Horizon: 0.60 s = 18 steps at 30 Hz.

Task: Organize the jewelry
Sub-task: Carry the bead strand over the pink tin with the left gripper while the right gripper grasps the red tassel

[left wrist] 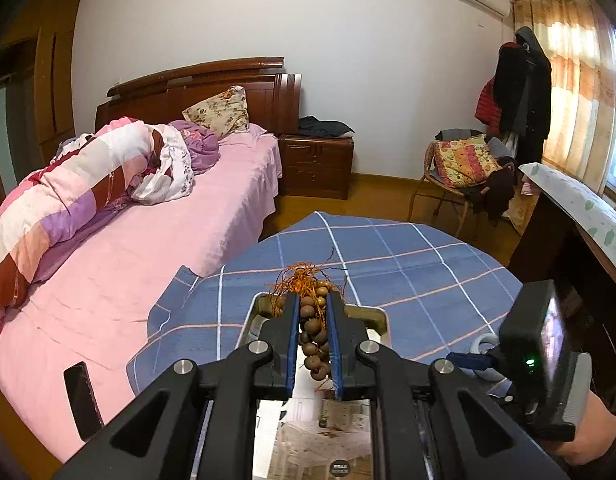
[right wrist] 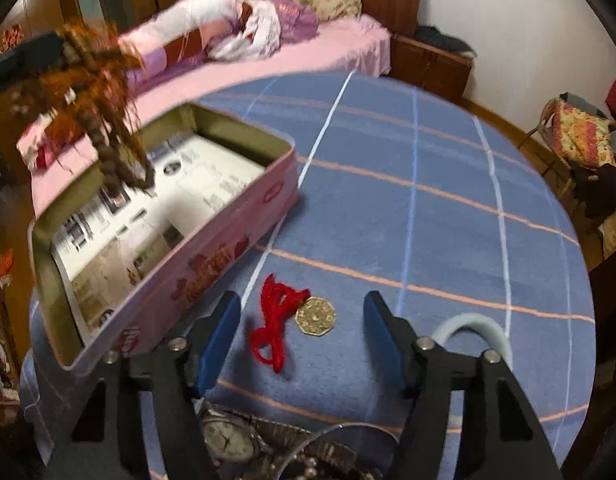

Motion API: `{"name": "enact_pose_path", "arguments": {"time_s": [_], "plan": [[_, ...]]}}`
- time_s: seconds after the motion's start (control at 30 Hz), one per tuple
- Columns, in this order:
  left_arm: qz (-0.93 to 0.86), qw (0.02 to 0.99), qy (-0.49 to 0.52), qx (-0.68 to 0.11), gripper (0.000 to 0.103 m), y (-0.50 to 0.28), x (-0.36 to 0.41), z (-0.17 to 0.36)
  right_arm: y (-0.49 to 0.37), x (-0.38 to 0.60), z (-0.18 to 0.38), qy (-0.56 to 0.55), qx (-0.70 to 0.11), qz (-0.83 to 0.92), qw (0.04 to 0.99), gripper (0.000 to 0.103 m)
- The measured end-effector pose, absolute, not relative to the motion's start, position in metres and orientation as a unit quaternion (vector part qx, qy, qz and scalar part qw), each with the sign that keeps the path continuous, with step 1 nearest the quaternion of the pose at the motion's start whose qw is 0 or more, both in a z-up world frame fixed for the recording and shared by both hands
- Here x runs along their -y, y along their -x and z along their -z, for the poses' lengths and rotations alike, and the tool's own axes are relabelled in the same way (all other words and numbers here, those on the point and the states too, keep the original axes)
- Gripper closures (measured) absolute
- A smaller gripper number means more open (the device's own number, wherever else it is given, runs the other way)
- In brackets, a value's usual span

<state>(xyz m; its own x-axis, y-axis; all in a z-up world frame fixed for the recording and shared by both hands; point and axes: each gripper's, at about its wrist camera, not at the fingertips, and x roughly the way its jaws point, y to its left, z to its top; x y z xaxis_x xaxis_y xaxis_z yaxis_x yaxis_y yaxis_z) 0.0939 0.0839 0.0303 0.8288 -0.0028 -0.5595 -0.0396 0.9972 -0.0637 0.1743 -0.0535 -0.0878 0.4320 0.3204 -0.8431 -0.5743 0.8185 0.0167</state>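
Note:
My left gripper (left wrist: 313, 312) is shut on a brown bead string with orange tassels (left wrist: 313, 328) and holds it above the open pink tin box (left wrist: 378, 316). In the right wrist view the bead string (right wrist: 108, 140) hangs blurred over the tin (right wrist: 236, 216), which is lined with printed paper. My right gripper (right wrist: 302, 340) is open, low over the blue checked tablecloth (right wrist: 428, 220), with a red cord (right wrist: 276, 328) and its gold octagonal pendant (right wrist: 315, 315) lying between the fingers. A wristwatch (right wrist: 228, 442) lies beneath the gripper.
A pale blue bangle (right wrist: 478, 330) lies right of the right gripper. A glass bowl rim (right wrist: 340, 436) with more jewelry is at the bottom. A pink bed (left wrist: 120, 248) stands left of the table, a dark desk (left wrist: 568, 240) right, a chair (left wrist: 460, 176) behind.

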Motion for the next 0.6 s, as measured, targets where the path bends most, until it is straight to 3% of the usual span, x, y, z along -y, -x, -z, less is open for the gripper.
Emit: {"name": "enact_pose_path", "arguments": {"time_s": [0.13,0.2,0.6], "plan": [[-0.011,0.954,0.039,-0.298,0.091,-0.096,-0.089,-0.025,-0.176,0.047,0.095,0.156,-0.474,-0.264,0.825,0.055],[-0.010,0.952,0.040,-0.303,0.091,-0.096,-0.089,-0.022,-0.178,0.046,0.094,0.154,-0.477,-0.266,0.823,0.077],[-0.018,0.952,0.027,-0.304,0.091,-0.110,-0.093,-0.029,-0.177,0.050,0.035,0.138,-0.405,-0.272,0.862,0.078]]}}
